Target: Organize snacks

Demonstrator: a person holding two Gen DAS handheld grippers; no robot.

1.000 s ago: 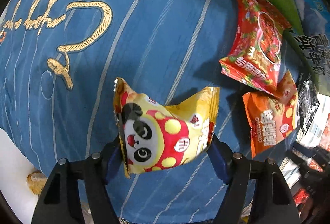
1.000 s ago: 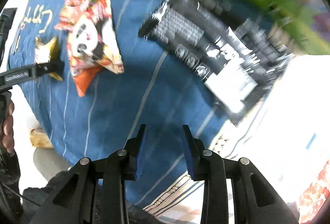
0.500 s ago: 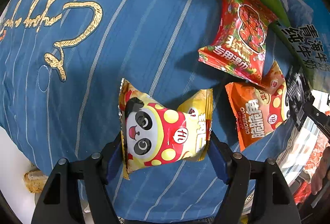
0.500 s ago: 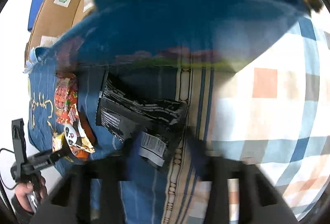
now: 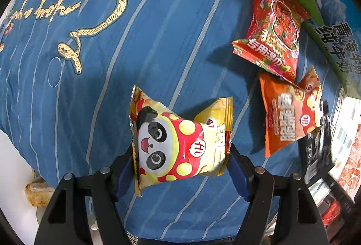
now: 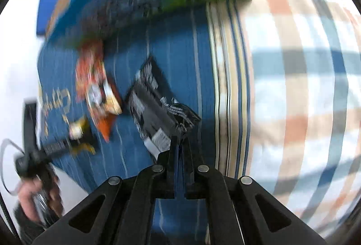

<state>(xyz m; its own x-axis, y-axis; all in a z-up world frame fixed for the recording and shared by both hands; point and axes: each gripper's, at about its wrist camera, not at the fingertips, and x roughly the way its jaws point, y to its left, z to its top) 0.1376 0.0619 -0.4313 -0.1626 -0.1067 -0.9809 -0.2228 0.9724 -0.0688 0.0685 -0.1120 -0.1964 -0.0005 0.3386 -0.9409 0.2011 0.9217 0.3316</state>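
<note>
The left gripper (image 5: 181, 154) squeezes a yellow panda snack bag (image 5: 178, 143) between its 2 blue pads. The bag sits tilted in the grip, over a blue striped cloth (image 5: 112, 64) with gold writing (image 5: 90, 10) sewn on it.

To the right on the cloth lies a red snack packet (image 5: 274, 28). Its lower corner lies over an orange panda snack bag (image 5: 291, 116) just below it. A green and blue milk box (image 5: 325, 19) stands along the far right side, and the red packet touches it. A small tan snack (image 5: 37, 193) lies off the cloth at the lower left, on a white surface.

The right wrist view is blurry. The right gripper (image 6: 180, 145) has its 2 fingers pressed close together on the corner of a black snack bag (image 6: 158, 109), which lies on the same blue cloth. Left of the black bag are the orange and red packets. Farther left, a hand (image 6: 33, 195) holds the other gripper with the yellow bag. A checked cloth (image 6: 304, 87) in white, blue and orange covers the right side.
</note>
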